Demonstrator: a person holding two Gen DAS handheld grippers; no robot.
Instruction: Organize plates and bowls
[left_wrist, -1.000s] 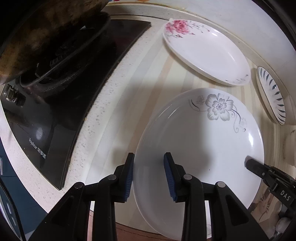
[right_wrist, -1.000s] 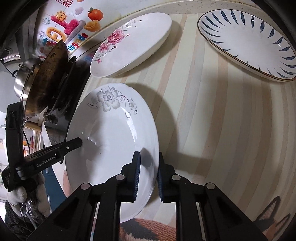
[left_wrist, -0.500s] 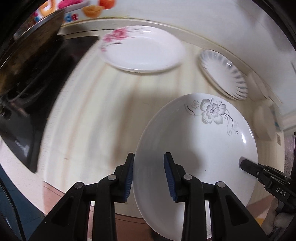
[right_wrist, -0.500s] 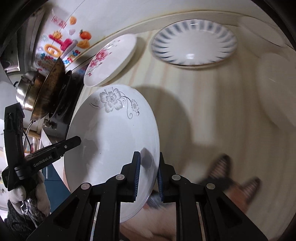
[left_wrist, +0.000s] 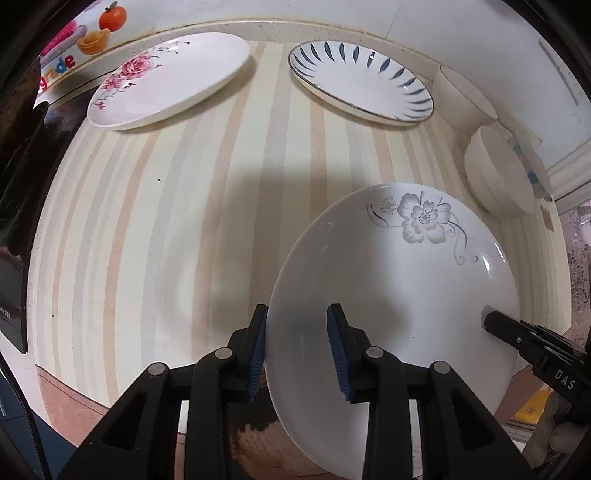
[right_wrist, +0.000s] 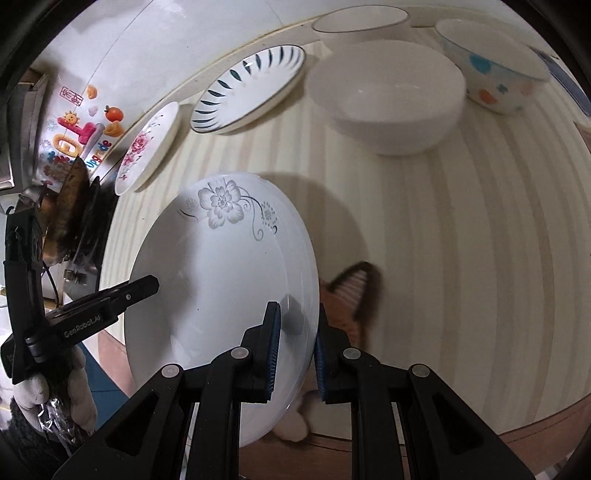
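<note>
Since the earlier frames, the carried plate has travelled away from the stove side of the counter; both bowls now appear, and the black hob has slid to the picture edge.

Left wrist view: the left gripper (left_wrist: 297, 349) straddles the near-left rim of the white round ceramic plate with the grey flower print (left_wrist: 399, 306). One blue pad sits under the rim and the other on the upper face, so the jaws are closed to a narrow gap on the plate. The right gripper's finger tip (left_wrist: 495, 321) bears on the opposite rim. Ahead of the jaws lie the white plate with the pink rose print (left_wrist: 170, 79) to the left and the white plate with dark blue radial strokes (left_wrist: 360, 86) to the right, both flat on the striped beige counter (left_wrist: 166, 229). Two plain white bowls (left_wrist: 495, 170) stand to the far right.

Right wrist view: the right gripper (right_wrist: 297, 352) pinches the near-right rim of the same plate, jaws narrow and holding it. The plate appears lifted off the counter and tilted. The large plain white bowl (right_wrist: 388, 96) and the white bowl with orange and blue spots (right_wrist: 495, 66) stand ahead and to the right.

Procedure, as judged: keep both grips equal and the plate level. Bring it over a resting plate, probably the blue-stroked one, centre it, lower until the rims meet, and only then open the jaws.
</note>
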